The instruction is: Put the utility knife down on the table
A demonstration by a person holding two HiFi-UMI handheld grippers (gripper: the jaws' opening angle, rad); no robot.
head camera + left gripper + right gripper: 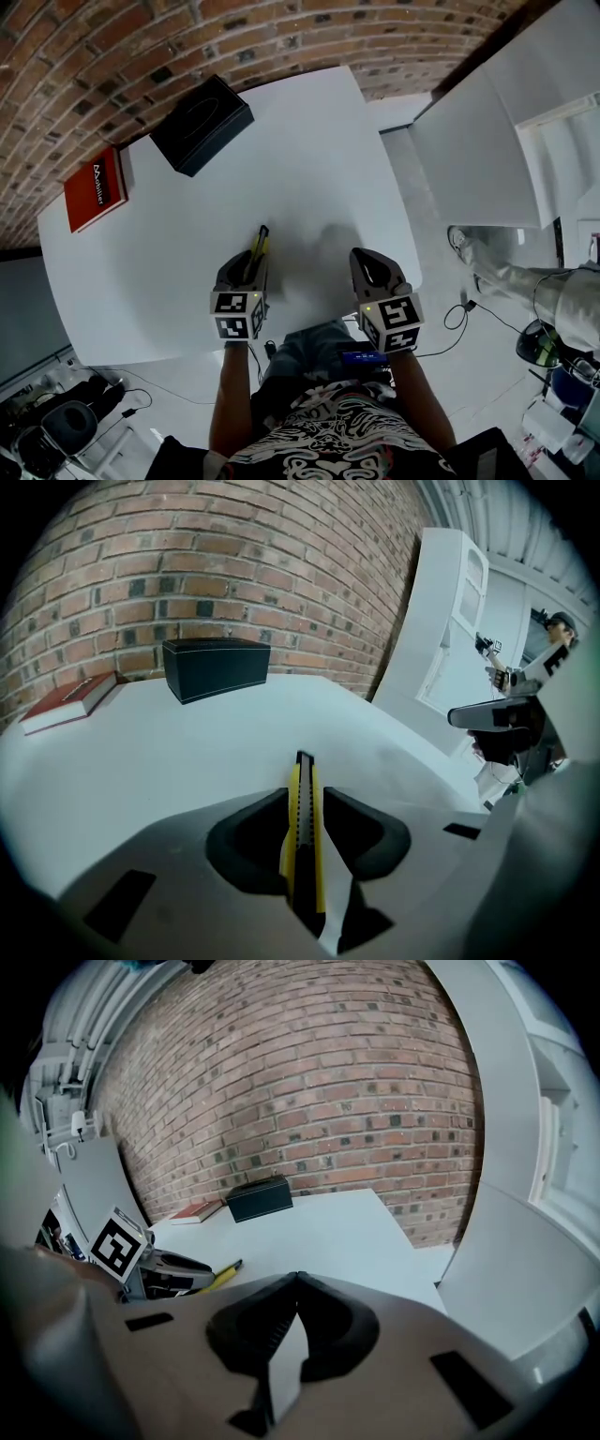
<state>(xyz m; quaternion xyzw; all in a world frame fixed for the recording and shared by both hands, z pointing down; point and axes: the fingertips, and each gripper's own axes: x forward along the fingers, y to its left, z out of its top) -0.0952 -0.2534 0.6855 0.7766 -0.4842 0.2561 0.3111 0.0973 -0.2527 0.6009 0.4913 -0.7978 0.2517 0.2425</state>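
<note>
A yellow and black utility knife [303, 827] is clamped between the jaws of my left gripper [247, 269], its tip pointing forward over the white table [309, 159]. From the head view the knife [259, 246] sticks out beyond the jaws, above the table's near part. In the right gripper view the knife [223, 1273] shows at left, held by the left gripper [155, 1269]. My right gripper [371, 267] hangs near the table's front right edge, jaws shut with nothing between them.
A black box [202, 124] stands at the table's far side, and a red book [96, 189] lies at the far left. A brick wall [234, 564] rises behind the table. White cabinets [487, 141] stand to the right. Cables and gear lie on the floor.
</note>
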